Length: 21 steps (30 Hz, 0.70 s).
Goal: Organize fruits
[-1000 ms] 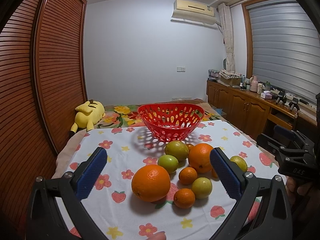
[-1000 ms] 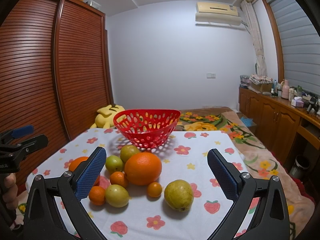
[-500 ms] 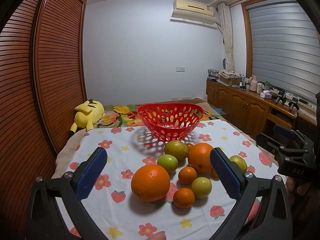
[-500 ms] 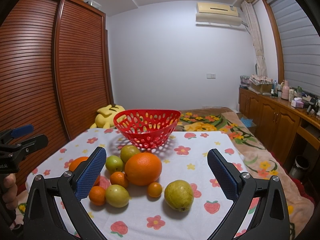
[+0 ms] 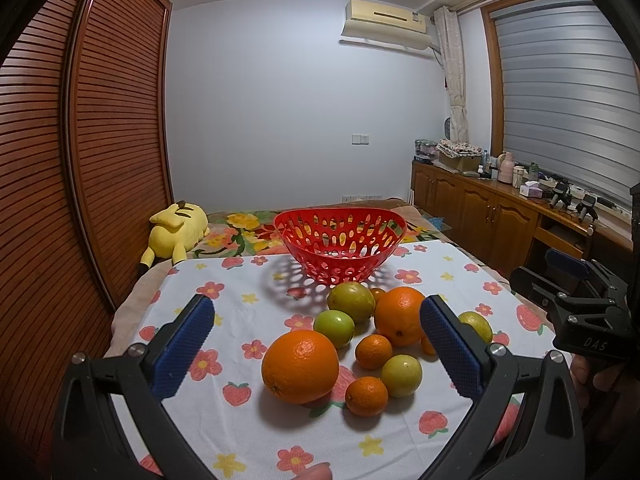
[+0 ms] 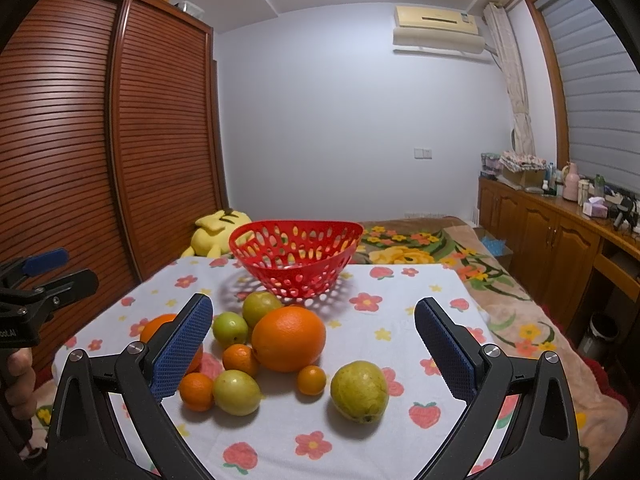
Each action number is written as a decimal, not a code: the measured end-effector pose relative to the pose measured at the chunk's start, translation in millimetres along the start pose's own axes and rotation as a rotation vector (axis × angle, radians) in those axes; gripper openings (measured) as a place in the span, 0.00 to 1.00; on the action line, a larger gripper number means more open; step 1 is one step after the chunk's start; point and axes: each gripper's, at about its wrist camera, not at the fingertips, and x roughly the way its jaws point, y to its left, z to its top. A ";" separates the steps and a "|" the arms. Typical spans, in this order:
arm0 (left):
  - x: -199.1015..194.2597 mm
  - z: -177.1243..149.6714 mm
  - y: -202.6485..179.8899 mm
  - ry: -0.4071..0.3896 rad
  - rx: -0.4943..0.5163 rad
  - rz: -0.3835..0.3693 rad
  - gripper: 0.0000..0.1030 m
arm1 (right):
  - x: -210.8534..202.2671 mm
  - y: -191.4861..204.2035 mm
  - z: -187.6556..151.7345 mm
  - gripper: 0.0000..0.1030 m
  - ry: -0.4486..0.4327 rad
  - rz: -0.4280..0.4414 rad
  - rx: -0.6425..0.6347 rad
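Fruit lot, unsorted, lying on a flowered tablecloth [image 5: 248,408]; nothing is sitting in the basket yet, so the step in hand is judged to be the first pick. Left to right: the left gripper [image 5: 316,344] is hovering near the cloth's near edge with its blue pads spread wide and nothing between them; a big orange [image 5: 300,366] is lying nearest it, roughly centred in the gap and apart from most of the pile, so it reads as the easiest first grab. Just right of it, small green fruits [image 5: 334,322] and small oranges [image 5: 367,396] are crowding together, touching, with a second large orange [image 5: 400,315] behind them. Farther back, the red basket [image 5: 340,254] is standing upright beyond the pile, near the far edge. At the far right, a pear-like green fruit [image 6: 359,391] is sitting apart from the cluster, and the right gripper [image 6: 314,344] is likewise hanging wide open and empty above it. Handling note: round fruit is likely to roll, so the pads should be closing across the widest part, squarely and low; outliers are better taken before the packed middle, since a nudge there may be scattering neighbours toward the table edge. Release should be low inside the basket, not dropped from above.
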 end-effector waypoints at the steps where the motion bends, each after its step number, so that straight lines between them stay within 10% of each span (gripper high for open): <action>1: 0.3 -0.4 -0.1 0.000 0.000 0.000 1.00 | 0.1 -0.5 0.0 1.00 0.000 0.000 0.000; 21: -0.2 -1.0 -1.8 0.004 0.000 0.001 1.00 | -0.1 1.1 0.0 1.00 0.002 0.000 -0.001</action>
